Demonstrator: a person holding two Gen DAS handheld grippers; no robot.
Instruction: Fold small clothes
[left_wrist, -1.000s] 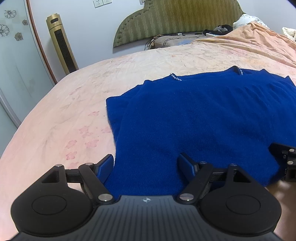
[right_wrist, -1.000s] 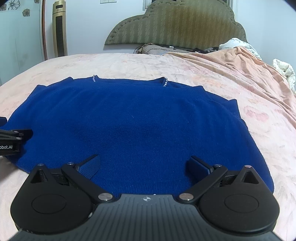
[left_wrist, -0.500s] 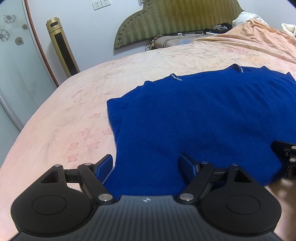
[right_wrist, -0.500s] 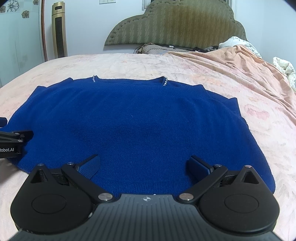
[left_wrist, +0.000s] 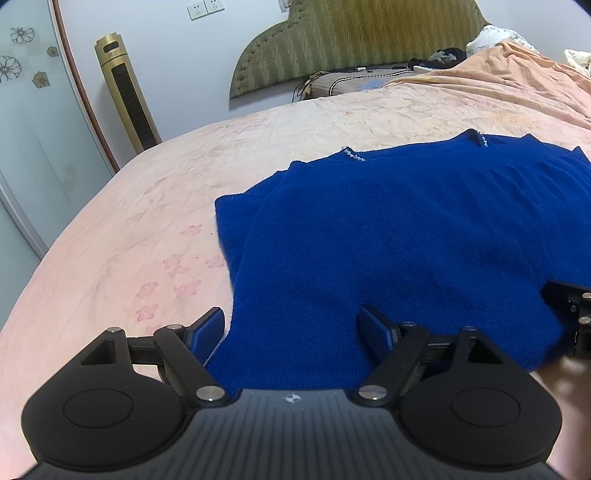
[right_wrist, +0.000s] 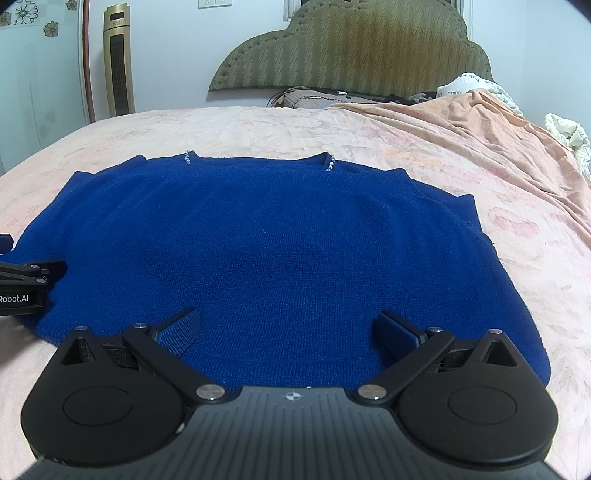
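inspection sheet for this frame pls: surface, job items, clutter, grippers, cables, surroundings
Surface: bed with wrinkled pink floral sheet.
Job's things: one blue knit sweater, spread flat, neckline toward the headboard, beaded trim at both collar ends; near hem not yet folded.
Clutter: orange blanket bunched on the right; white bedding at the right edge; dark items near the pillow.
Grippers: left gripper open at the sweater's near-left hem; right gripper open over the near hem. Neither holds fabric.
Cables: dark cable by the pillow.
Surroundings: green padded headboard, gold tower fan, wall sockets, flower-decal glass panel.
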